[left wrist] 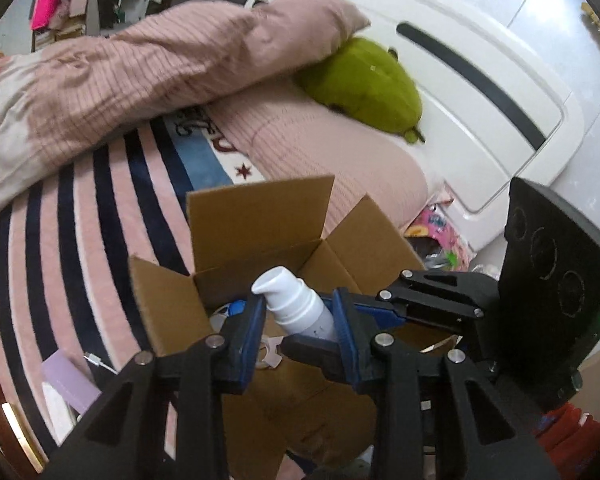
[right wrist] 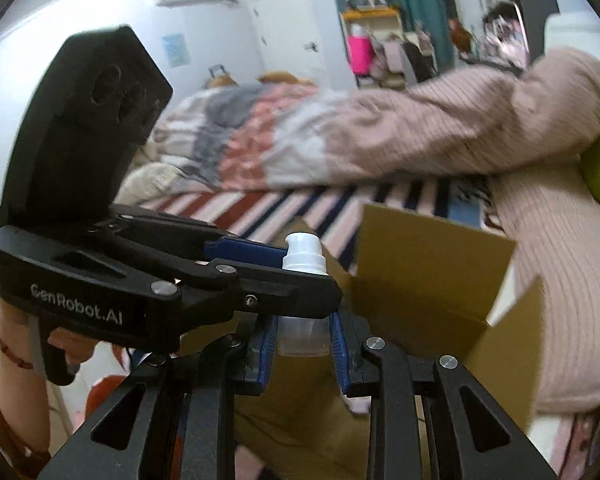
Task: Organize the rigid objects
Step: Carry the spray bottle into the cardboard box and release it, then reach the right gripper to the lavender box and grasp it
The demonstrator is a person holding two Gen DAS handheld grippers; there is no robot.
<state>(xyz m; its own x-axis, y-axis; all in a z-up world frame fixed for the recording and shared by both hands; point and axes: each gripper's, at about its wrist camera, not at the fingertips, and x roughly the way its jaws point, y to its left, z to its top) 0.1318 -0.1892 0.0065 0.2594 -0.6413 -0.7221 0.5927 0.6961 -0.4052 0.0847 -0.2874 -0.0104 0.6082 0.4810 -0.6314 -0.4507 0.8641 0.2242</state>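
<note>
Both tongs, left (left wrist: 300, 316) and right (right wrist: 303, 334), are gripping one small white plastic pump bottle (left wrist: 300, 304). It is looking light, stiff and slippery, best held at its body, over the open brown cardboard box (left wrist: 256, 220).

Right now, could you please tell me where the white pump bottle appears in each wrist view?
Left wrist: bottle low centre, between this gripper's blue pads, nozzle pointing left, over the open box.
Right wrist: bottle at centre, cap showing above the other gripper's finger, clear base between this gripper's pads.
Shared landmark: the box behind the bottle.
</note>
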